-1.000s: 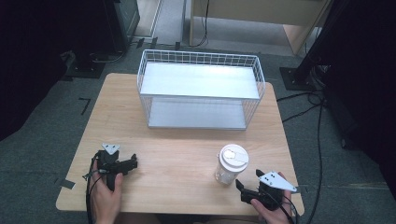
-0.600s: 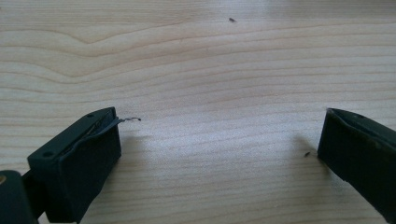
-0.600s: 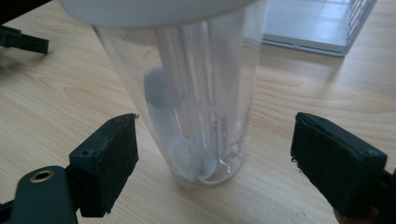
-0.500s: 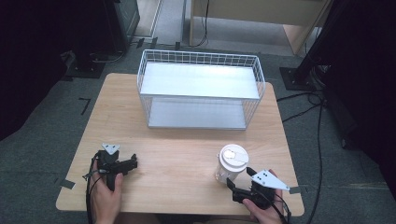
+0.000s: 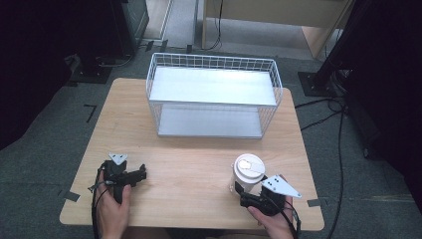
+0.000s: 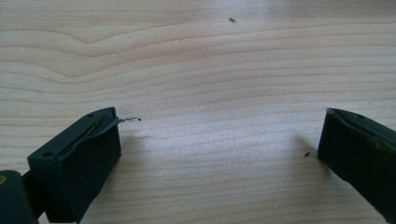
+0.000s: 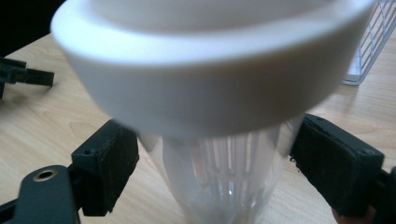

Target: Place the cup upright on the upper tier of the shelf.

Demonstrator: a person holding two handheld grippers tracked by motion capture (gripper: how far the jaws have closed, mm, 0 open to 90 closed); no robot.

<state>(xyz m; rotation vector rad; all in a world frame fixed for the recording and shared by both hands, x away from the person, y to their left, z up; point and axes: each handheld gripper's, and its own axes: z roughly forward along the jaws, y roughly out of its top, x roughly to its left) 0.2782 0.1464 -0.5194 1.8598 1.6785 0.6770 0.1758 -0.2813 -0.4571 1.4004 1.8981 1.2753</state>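
Cup [image 7: 224, 140] is clamped below its lid [image 5: 249, 167] by right gripper [image 5: 249, 191] jaws; clear wall could buckle if squeezed. Left gripper [image 5: 137, 174] jaws wide, empty, left of cup.

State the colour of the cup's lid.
White; the lid shows best in the high view.

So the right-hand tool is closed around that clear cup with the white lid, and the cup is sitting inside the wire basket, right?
Not quite. The right tool is indeed closed around the clear cup with the white lid, but the cup stands on the bare wooden table, in front of the wire basket, not inside it. The high view shows this.
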